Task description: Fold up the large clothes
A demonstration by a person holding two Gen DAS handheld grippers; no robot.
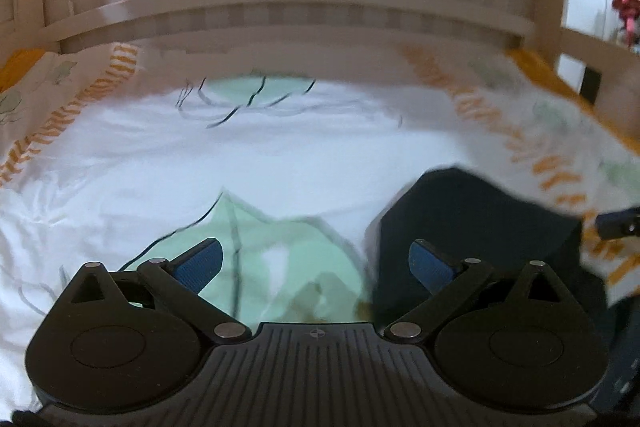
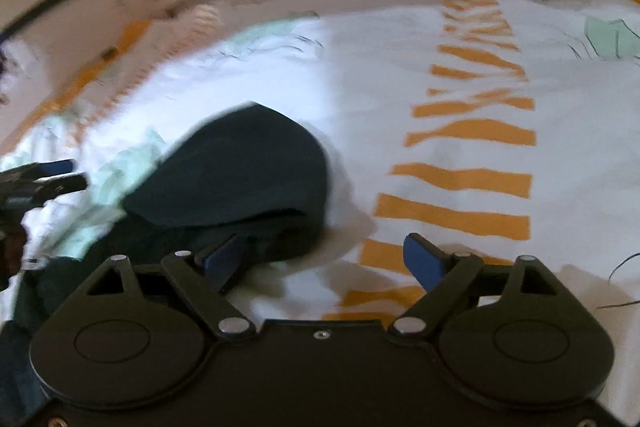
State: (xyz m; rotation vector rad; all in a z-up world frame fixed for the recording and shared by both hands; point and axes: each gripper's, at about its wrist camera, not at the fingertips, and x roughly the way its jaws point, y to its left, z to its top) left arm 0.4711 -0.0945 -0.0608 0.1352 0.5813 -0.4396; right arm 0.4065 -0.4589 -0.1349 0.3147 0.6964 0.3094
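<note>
The dark garment (image 1: 476, 227) lies bunched on the bedsheet (image 1: 280, 155), near the sheet's orange-striped border (image 2: 460, 179). In the right wrist view we see it folded over itself into a rounded hump (image 2: 240, 171), with looser layers trailing toward the lower left. We judge it soft, limp and fairly light: it will sag and slide on itself when we lift it, so one pinch will not keep its shape. A hem or corner would give us the best hold, though blur hides where those edges run; the thick layered edge at the front of the hump looks easiest to catch.

Our left gripper (image 1: 316, 263) stands wide with nothing between its pads, over a pale green print, the garment just to its right. Our right gripper (image 2: 324, 259) is also wide and empty; its left finger (image 2: 224, 259) sits at the garment's near edge, whether touching we cannot tell. A slatted rail (image 1: 304, 3) stands behind the bed.
</note>
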